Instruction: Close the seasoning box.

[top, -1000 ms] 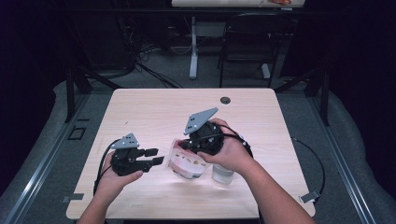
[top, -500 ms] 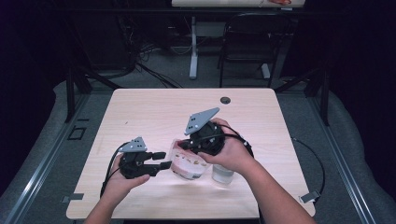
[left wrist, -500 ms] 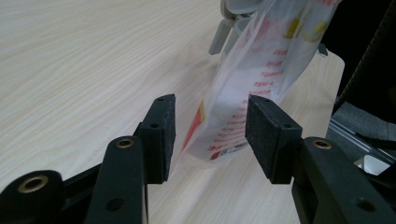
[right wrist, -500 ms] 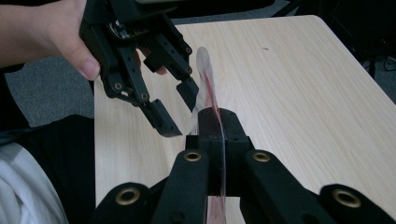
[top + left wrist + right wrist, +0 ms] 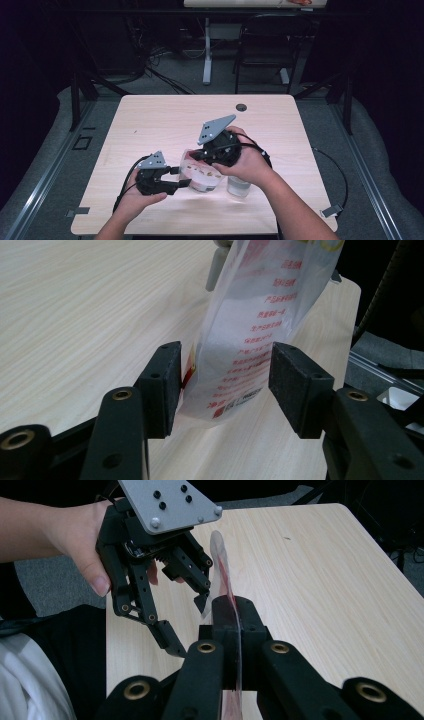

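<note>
Left claw [image 5: 226, 385] astride red-printed bag [image 5: 260, 325]

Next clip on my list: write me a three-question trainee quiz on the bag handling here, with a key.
1. True or false: the right gripper is clamped shut on an edge of the plastic bag.
2. Where does the bag sit relative to the left gripper? A) outside its jaws B) between its jaws, which stand apart C) lying flat under it
3. What stands on the table just right of the bag in the high view?

Key:
1. True.
2. B. Those jaws have just been opening; at least the right pad stands clear of the bag.
3. A small clear container, partly hidden by the right hand.
</note>
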{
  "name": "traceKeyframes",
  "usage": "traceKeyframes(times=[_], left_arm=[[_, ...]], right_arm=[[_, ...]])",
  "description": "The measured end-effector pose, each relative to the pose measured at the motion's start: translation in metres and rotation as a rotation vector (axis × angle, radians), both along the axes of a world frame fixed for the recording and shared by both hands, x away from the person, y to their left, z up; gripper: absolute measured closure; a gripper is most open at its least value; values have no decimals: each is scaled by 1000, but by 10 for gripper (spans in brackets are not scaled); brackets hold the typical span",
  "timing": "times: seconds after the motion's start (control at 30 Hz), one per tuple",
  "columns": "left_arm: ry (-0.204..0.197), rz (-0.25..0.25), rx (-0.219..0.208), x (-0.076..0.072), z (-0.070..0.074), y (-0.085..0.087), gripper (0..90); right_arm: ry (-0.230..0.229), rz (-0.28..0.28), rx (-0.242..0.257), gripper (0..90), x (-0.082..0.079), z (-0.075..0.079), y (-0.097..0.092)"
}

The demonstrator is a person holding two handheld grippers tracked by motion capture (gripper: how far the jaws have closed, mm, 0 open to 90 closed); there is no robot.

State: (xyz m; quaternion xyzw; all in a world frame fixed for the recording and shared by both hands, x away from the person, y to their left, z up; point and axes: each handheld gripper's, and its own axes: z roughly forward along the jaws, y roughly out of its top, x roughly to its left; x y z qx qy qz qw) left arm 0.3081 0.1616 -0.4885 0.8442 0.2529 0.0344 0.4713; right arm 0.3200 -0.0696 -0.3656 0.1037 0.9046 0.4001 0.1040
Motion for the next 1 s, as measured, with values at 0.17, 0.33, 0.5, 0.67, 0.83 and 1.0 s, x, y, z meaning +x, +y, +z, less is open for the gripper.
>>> traceKeyframes(times=[0.17, 0.33, 0.5, 0.67, 0.83, 1.0], left_arm=[[-2, -12, 13, 0, -1, -3, 461], [-3, -20, 16, -1, -2, -4, 456], [-4, -32, 2, 0, -4, -5, 443], [-3, -51, 15, -1, -6, -8, 430], [-6, -66, 22, -1, -9, -11, 420], [-2, -76, 26, -1, -12, -14, 408]], right_arm=[[-3, 3, 3, 897, 0, 0, 1], [-4, 2, 3, 897, 0, 1, 2], [-5, 2, 14, 897, 0, 3, 3], [-9, 3, 14, 897, 0, 4, 5], [-13, 9, 17, 898, 0, 6, 6], [-16, 20, 16, 898, -3, 7, 8]])
